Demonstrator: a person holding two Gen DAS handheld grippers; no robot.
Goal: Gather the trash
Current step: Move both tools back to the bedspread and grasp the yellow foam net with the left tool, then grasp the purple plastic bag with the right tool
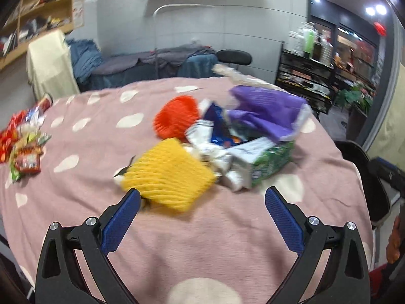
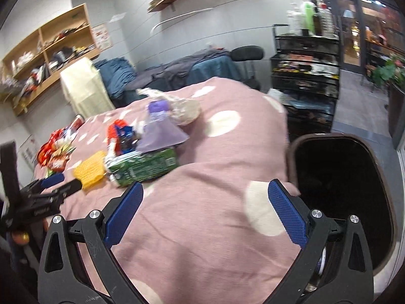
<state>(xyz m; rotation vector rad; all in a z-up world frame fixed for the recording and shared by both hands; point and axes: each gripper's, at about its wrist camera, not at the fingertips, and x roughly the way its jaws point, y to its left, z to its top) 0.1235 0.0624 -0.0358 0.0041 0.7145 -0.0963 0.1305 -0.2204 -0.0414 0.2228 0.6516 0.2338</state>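
Note:
A heap of trash lies on the pink dotted tablecloth (image 1: 101, 131): a yellow foam net (image 1: 167, 174), an orange foam net (image 1: 177, 120), a purple bag (image 1: 265, 111), a green carton (image 1: 270, 159) and white and blue wrappers (image 1: 215, 131). My left gripper (image 1: 202, 197) is open and empty, just short of the yellow net. My right gripper (image 2: 205, 192) is open and empty over the cloth, near the green carton (image 2: 144, 167). The left gripper's fingers (image 2: 58, 185) show at the left of the right wrist view, by the yellow net (image 2: 91, 172).
Red and green snack packets (image 1: 22, 149) lie at the table's left side. A dark open bin (image 2: 341, 190) stands off the table's right edge. A beige bundle (image 2: 182, 109) lies behind the purple bag. Chairs, a bed and a black rack stand beyond.

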